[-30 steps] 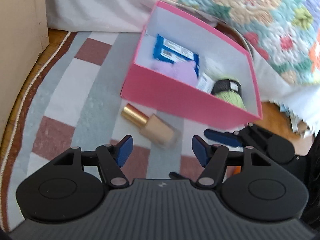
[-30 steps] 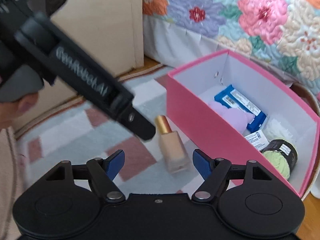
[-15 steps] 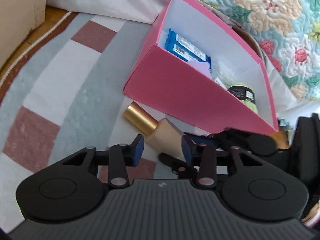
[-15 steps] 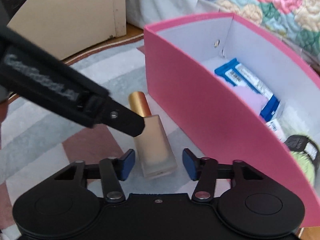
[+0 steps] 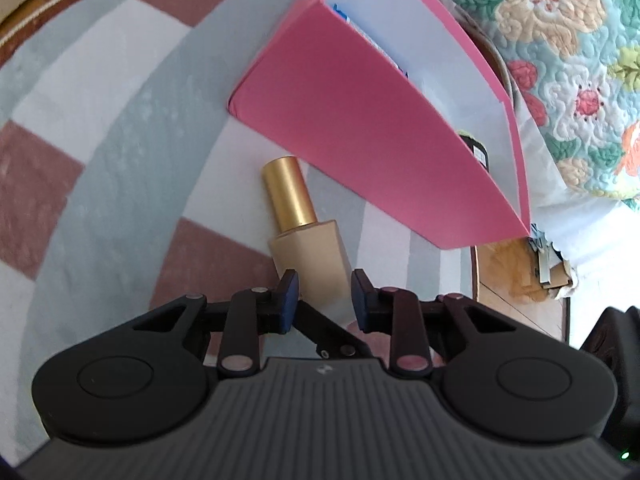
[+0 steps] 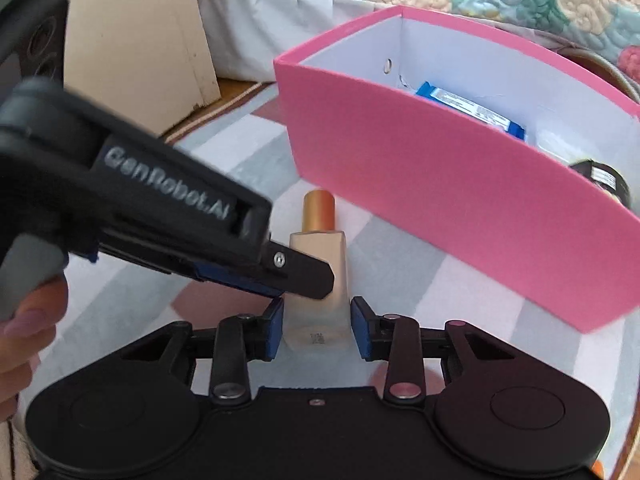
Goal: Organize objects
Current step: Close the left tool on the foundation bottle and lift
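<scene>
A beige foundation bottle with a gold cap lies on the rug beside the pink box. It also shows in the right wrist view. My left gripper sits low over the bottle's base, its jaws partly closed on either side and not clearly touching. My right gripper straddles the same base from the other side, jaws narrowed with small gaps. The left gripper's body crosses the right wrist view. The pink box holds a blue packet and a dark-capped jar.
A striped grey, white and maroon rug covers the floor. A bed with a floral quilt stands behind the box. A beige cabinet stands at the left. Bare wood floor and scraps lie right of the box.
Both grippers have dropped lower and closed in on the foundation bottle, and their jaws have narrowed around its base. The bottle has not moved.
</scene>
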`<state>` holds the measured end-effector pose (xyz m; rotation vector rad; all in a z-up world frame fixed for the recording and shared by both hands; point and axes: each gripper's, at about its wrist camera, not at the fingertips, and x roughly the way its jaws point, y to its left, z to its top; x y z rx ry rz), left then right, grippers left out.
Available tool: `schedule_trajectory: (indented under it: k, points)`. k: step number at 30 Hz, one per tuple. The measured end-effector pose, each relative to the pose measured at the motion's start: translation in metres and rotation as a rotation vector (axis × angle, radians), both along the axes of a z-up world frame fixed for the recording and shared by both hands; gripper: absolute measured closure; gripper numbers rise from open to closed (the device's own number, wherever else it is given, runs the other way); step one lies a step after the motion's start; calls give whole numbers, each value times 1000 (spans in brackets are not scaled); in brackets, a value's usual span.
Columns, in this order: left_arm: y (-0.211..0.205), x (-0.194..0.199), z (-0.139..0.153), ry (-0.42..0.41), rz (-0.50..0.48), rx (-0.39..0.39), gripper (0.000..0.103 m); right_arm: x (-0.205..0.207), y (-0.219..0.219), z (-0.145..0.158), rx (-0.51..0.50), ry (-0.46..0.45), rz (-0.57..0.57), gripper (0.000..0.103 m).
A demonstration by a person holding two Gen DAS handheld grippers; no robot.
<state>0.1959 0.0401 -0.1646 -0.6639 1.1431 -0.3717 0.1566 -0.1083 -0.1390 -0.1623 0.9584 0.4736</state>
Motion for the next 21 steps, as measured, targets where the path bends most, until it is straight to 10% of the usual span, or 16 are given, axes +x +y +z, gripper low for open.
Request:
schedule_trajectory:
  k: [21]
  points:
    - [-10,-3,-16,50,8,-7,60,8,-19,-11,133,118,-126,62]
